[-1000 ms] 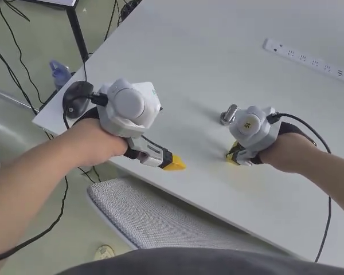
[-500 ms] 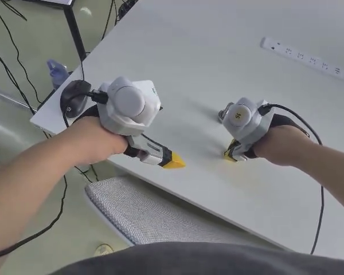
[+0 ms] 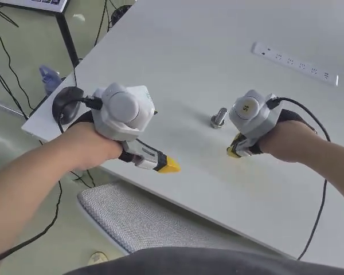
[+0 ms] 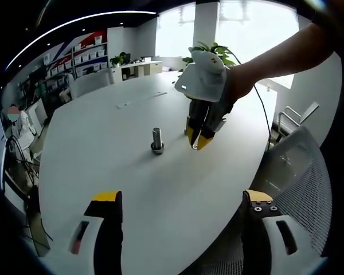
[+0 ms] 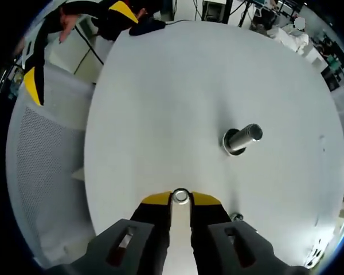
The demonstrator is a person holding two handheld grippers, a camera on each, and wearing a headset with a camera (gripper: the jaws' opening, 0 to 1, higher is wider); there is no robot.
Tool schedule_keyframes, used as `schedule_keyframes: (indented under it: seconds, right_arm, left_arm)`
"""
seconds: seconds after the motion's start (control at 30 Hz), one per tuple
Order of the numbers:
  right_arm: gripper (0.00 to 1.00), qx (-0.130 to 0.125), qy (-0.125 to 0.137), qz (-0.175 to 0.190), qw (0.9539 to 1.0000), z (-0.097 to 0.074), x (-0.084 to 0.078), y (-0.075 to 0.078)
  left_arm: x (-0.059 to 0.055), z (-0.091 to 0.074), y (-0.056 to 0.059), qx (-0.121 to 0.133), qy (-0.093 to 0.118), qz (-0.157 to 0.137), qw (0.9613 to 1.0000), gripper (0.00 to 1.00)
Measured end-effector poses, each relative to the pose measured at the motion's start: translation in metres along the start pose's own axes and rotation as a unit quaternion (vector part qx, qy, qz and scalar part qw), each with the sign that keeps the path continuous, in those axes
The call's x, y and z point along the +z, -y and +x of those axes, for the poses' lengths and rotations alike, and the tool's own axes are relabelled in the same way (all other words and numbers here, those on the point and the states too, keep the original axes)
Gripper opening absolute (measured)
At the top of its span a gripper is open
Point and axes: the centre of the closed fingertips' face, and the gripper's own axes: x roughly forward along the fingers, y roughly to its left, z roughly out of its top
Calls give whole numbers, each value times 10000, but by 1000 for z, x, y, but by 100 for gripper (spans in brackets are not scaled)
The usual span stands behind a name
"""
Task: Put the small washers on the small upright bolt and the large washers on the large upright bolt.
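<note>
An upright steel bolt with a washer at its base stands on the white table; it also appears as the bolt and the bolt. My right gripper is shut on a small metal washer pinched between its yellow tips, just above the tabletop. In the head view the right gripper hangs just right of the bolt. My left gripper stands wide open with nothing in it, and the left gripper hovers at the table's near edge.
A small metal piece lies on the table beside the right jaw. A white power strip lies at the far right. A grey mesh chair sits under the near edge. Cables trail over the floor at the left.
My right gripper swung left in front of the bolt, then drew back right, so the bolt shows again. The left gripper has kept its place. The head camera shifted slightly.
</note>
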Motion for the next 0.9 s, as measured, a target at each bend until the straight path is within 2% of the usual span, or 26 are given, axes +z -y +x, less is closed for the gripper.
schedule_keyframes:
  seconds: [0.13,0.27,0.5,0.7,0.9]
  right_arm:
    - [12,-46,67,44,10000,-1,4,6]
    - [12,-46,169,121,9998,-15,11,6]
    - [12,-78,146,127,9998,-27,9,17]
    - [12,-143,239,237,9993,-39,4,24]
    - [12,-249,121,251,9993,-49,-15,28]
  left_arm:
    - [6,-1,-2,43,144,-75,9999,86]
    - [3,0,-3,60,41,-31,10000,86]
    - [4,0,-3,80,-6,-23,10000,86]
    - [4,-1,-3,84,-85,33,9999,85]
    - [3,0,-1,89,-85,13,9999,85]
